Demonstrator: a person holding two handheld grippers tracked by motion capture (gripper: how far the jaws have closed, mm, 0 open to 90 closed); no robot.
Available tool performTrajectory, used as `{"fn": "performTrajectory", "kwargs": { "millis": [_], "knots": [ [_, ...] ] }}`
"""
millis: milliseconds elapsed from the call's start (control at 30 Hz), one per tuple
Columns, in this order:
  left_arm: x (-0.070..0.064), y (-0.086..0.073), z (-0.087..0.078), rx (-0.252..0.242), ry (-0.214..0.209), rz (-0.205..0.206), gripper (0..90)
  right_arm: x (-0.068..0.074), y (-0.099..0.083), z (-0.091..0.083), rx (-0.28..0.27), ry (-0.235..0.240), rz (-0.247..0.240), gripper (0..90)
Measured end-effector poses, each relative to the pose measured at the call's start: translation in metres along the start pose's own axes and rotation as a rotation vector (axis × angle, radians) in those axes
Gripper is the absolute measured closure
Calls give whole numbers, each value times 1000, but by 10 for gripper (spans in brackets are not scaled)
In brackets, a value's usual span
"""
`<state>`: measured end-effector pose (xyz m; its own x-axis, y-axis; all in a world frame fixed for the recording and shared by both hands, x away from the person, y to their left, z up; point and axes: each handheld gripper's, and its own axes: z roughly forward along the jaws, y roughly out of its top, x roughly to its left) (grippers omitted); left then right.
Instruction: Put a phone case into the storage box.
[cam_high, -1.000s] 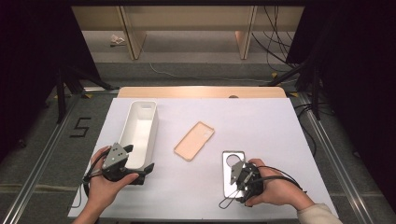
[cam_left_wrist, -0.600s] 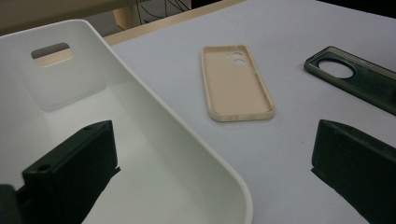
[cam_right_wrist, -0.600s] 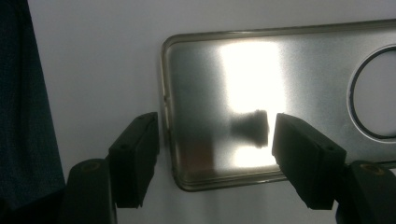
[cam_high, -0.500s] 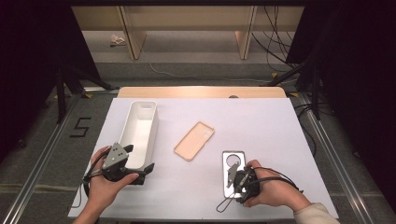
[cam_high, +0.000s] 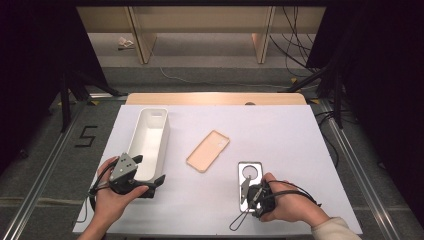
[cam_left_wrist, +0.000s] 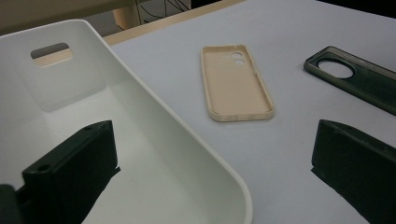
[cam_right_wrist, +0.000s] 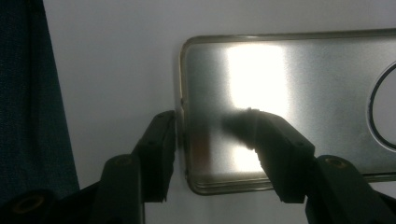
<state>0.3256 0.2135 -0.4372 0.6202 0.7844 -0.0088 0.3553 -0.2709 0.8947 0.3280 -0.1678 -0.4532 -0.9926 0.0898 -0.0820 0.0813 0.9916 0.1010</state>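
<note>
Reading the scene for writing, a painted "5" (cam_high: 86, 136) sits on the floor left of the table (cam_high: 300, 140); the cases carry no legible marks. The right gripper (cam_high: 248, 192) straddles the near short edge of the dark phone case (cam_high: 250, 175), one jaw outside its rim, one inside, still slightly parted. A second ago it sat further over that case; it has drawn back. The left gripper (cam_high: 150, 175), spread wide, straddles the white bin's (cam_high: 150, 137) wall, unchanged. The tan case (cam_high: 208, 150) lies between.

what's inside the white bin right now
The white bin holds nothing on the floor that shows. One jaw of the left gripper reaches in over its near wall, and that jaw hides a patch of the floor near that end.
</note>
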Motion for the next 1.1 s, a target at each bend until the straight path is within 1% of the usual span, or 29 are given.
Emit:
{"fn": "performTrajectory", "kwargs": {
  "millis": [100, 267, 300, 333, 367, 467, 533, 567, 600, 733, 800, 900, 1000, 1033, 1100],
  "knots": [
    [0, 0, 0, 0, -1, 1, 0, 1, 1, -1, 7, 13, -2, 576],
    [0, 0, 0, 0, 0, 1, 0, 4, 2, -1, 13, 16, 4, 649],
    [0, 0, 0, 0, -1, 1, 0, 3, 2, -1, 14, 10, -10, 660],
    [0, 0, 0, 0, -1, 1, 0, 4, 3, -2, 24, 6, -6, 671],
    [0, 0, 0, 0, -1, 1, 0, 5, 3, -1, 18, 8, -7, 679],
    [0, 0, 0, 0, -1, 1, 0, 8, 5, -1, 34, -1, -12, 709],
    [0, 0, 0, 0, -1, 1, 0, 9, 8, -2, 59, -8, -13, 733],
    [0, 0, 0, 0, -1, 1, 0, 10, 8, -1, 55, -13, -21, 752],
    [0, 0, 0, 0, 0, 1, 0, 11, 9, -1, 64, -14, -26, 770],
    [-1, 0, 0, 0, -1, -1, 0, 14, 11, -1, 79, -16, -52, 820],
    [0, 0, 0, 0, 0, 2, 0, 15, 12, -1, 78, -11, -52, 856],
    [-1, 0, 0, 0, -1, 2, 0, 15, 13, -1, 89, -9, -65, 875],
    [-1, 0, 0, 0, -1, 2, 0, 15, 13, -1, 87, -5, -62, 881],
    [-1, 0, 0, 0, -1, 2, 0, 16, 13, -1, 83, -3, -53, 882],
    [-1, 0, 0, 0, -1, 2, 0, 15, 13, -1, 79, -3, -56, 885]
  ]
}}
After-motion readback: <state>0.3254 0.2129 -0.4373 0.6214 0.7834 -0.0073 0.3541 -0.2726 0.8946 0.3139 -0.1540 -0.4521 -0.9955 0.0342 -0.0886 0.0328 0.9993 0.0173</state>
